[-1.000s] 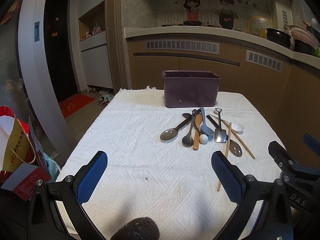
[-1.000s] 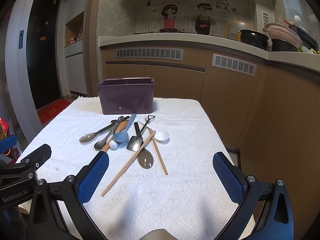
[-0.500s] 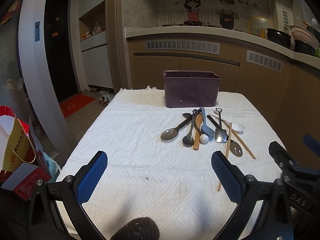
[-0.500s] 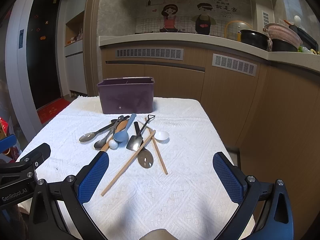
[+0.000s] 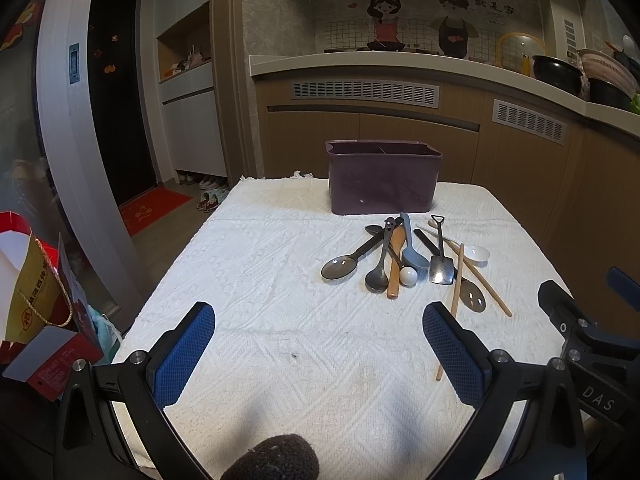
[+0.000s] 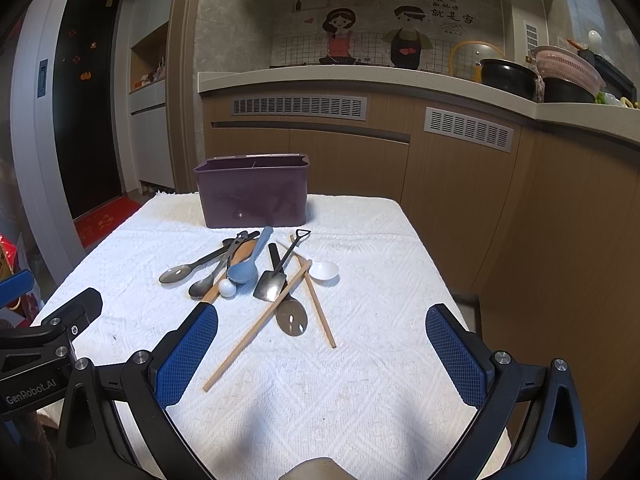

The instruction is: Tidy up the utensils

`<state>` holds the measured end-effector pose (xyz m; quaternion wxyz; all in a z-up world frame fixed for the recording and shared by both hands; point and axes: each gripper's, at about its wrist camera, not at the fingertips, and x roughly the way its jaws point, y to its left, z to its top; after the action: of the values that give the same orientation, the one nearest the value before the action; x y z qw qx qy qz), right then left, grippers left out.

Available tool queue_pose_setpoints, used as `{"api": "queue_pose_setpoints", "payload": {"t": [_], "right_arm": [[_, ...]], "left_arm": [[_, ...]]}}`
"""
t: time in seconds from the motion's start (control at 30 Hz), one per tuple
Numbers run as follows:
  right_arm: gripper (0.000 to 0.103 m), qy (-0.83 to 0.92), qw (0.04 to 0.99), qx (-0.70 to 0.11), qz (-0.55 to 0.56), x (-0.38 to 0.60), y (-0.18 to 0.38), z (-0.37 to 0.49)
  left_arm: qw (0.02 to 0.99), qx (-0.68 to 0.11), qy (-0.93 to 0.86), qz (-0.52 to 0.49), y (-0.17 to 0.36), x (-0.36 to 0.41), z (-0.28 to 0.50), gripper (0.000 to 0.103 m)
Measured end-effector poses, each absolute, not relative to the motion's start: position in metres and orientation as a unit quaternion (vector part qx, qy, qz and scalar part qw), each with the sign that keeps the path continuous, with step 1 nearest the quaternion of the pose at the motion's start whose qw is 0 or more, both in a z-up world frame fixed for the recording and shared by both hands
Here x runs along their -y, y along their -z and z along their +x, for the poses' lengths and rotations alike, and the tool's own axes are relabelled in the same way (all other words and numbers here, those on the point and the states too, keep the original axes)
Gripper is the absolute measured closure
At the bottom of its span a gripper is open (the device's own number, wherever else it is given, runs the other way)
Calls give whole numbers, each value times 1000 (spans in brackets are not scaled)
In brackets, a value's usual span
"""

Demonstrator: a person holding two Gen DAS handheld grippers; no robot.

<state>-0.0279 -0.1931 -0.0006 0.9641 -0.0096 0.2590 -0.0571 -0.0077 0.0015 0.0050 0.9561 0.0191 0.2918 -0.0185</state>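
left wrist view: left gripper, jaws spread wide, nothing between the blue pads, held over the near edge of the table, which is covered by a white textured cloth. purple caddy, upright, at the far edge, a divider visible inside; contents cannot be told. utensil heap just in front of the caddy, toward the right edge: steel spoon leftmost, dark spoon, wooden-handled piece, blue spoon, small white ball end, shovel-shaped spoon, slotted spoon, white ceramic spoon, two chopsticks crossing the heap. part of the other tool shows at the near right corner

right wrist view: right gripper, jaws likewise released and empty, over the near edge. one long chopstick reaches nearest, its tip close to the near-left pad; second chopstick crosses it

step in hand, as judged: first pick not yet begun, all items loose on the cloth. advice: start with an outlying piece, the long chopstick or the steel spoon, since handles overlap near the caddy; close across the handle at mid-length, lift clear before carrying, stand it handle-up in one compartment, like with like. thin sticks on cloth may roll or slip from the pads
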Motion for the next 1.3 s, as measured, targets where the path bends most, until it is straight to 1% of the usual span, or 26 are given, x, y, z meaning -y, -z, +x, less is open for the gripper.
{"api": "queue_pose_setpoints", "payload": {"t": [0.63, 0.9, 1.0, 1.1, 1.2, 1.27, 1.3], "right_arm": [[0, 57, 964, -260, -12, 191, 2, -26], [0, 62, 963, -262, -13, 195, 1, -19], [0, 77, 964, -253, -21, 209, -5, -11], [0, 90, 964, -250, -22, 226, -10, 0], [0, 93, 954, -284, -22, 250, -6, 25], [0, 83, 949, -305, -11, 262, -2, 36], [0, 80, 947, -312, -7, 267, 1, 40]], "left_arm": [[955, -296, 16, 18, -3, -6, -7, 0], [951, -307, 22, 16, 1, -8, 6, 0], [943, -327, 58, 8, 2, -11, 27, 0], [914, -380, 142, -9, 7, -10, 67, 0], [865, -439, 242, -22, 23, -5, 108, 0], [859, -454, 237, -4, 31, -2, 126, 0], [863, -449, 232, 16, 32, -1, 131, 0]]}}
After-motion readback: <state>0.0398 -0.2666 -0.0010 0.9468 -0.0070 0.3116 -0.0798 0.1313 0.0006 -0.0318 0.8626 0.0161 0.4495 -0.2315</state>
